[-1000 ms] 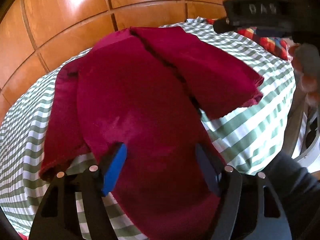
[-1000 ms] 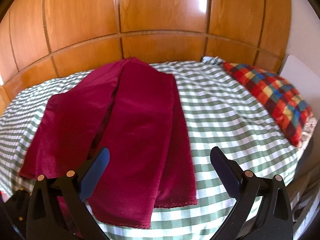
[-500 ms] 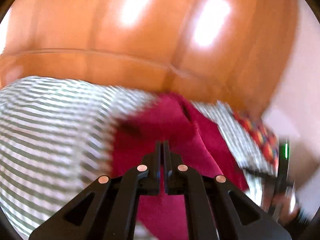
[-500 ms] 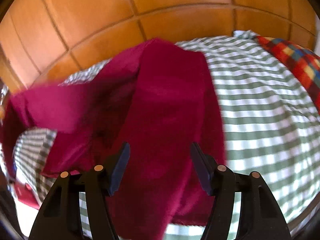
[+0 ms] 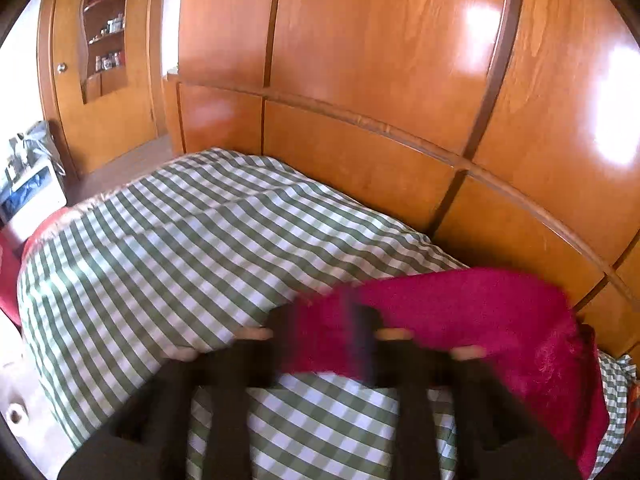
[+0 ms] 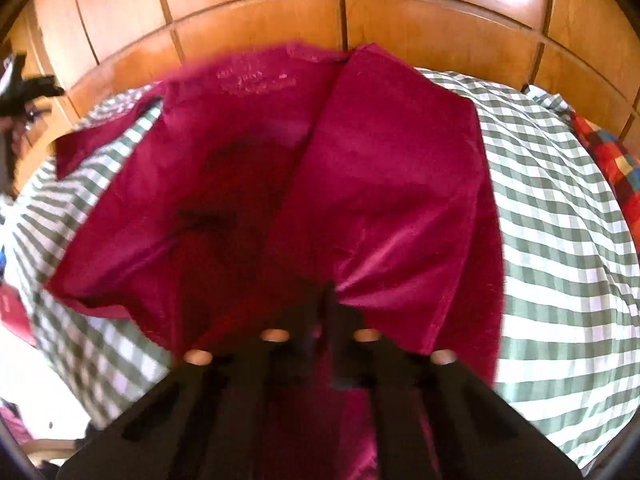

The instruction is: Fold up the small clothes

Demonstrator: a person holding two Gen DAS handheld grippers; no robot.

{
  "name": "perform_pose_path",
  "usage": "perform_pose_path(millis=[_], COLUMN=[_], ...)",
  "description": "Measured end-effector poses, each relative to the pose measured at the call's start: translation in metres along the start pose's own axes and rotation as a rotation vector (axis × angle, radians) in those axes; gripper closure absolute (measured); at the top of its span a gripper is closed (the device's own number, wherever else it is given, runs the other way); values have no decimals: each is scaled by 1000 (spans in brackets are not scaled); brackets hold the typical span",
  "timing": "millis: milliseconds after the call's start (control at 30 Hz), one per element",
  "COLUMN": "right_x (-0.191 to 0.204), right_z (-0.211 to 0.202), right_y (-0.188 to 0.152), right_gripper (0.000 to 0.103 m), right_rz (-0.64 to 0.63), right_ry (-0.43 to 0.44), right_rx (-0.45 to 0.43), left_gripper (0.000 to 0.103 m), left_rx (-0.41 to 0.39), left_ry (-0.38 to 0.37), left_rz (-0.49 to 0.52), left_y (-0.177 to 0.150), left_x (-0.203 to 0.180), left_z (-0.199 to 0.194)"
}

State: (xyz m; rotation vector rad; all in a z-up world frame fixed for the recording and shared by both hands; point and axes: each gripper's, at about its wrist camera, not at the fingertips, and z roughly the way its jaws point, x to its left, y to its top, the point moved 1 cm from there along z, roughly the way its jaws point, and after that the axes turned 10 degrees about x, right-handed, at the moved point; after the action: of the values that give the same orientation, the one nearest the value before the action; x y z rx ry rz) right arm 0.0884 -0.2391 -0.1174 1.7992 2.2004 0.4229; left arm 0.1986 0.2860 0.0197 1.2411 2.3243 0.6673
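Note:
A dark red garment lies spread on the green-checked bed cover. My right gripper is shut on the garment's near hem and bunches the cloth there. In the left wrist view the garment stretches off to the right, lifted above the cover. My left gripper is shut on its edge; the view is blurred. The other hand-held gripper shows at the far left of the right wrist view.
Wooden panelling backs the bed. A red patchwork pillow lies at the right. A door and shelf niche stand far left, with a white box and red fabric beside the bed.
Both grippers have closed on the garment; the right was open half a second ago. The left has swung left, pulling its edge up and across the bed.

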Motion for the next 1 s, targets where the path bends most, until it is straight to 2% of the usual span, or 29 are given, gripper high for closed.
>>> perform_pose_path(millis=[33,100,200,333,433,500,567,600,633,700,800,900,967,1000], right_x=[-7,-21,-66,-131,-181,-215,-238,-245,-249,-244,-213,-162,-132,-118], right_z=[-5,-22,-57,-80,-73,-66,-64,-64,-69,-75,-64,-37,-20,-11], right_y=[4,7,17,38,68,87,99,100,97,89,66,22,0,-10], right_gripper=[101,102,102,103,103,102,76,37,18,18,18,18,20,27], right_rz=[1,6,78,159,231,300,360,390,433,444,380,301,258,235], right_ry=[0,-27,-105,-316,-475,-538,-582,-579,-573,-524,-338,-20,67,95], right_rx=[-8,-35,-102,-163,-161,-150,-159,-169,-198,-239,-171,-33,40,73], left_gripper=[39,40,40,40,40,40,40,40,40,42,52,68,85,89], left_rx=[-18,-5,58,167,245,279,310,324,345,360,366,369,371,368], left_ry=[-8,-45,-132,-247,-298,-325,-346,-348,-349,-353,-350,-354,-353,-348], left_rz=[-1,42,147,286,365,392,410,413,413,409,411,422,434,440], left_y=[-7,-32,-80,-149,-190,-207,-226,-230,-236,-240,-245,-247,-246,-247], left_x=[2,-6,-22,-42,-59,-64,-70,-70,-70,-67,-66,-67,-68,-70], left_z=[0,-3,-5,-10,-17,-21,-27,-28,-27,-22,-21,-20,-20,-20])
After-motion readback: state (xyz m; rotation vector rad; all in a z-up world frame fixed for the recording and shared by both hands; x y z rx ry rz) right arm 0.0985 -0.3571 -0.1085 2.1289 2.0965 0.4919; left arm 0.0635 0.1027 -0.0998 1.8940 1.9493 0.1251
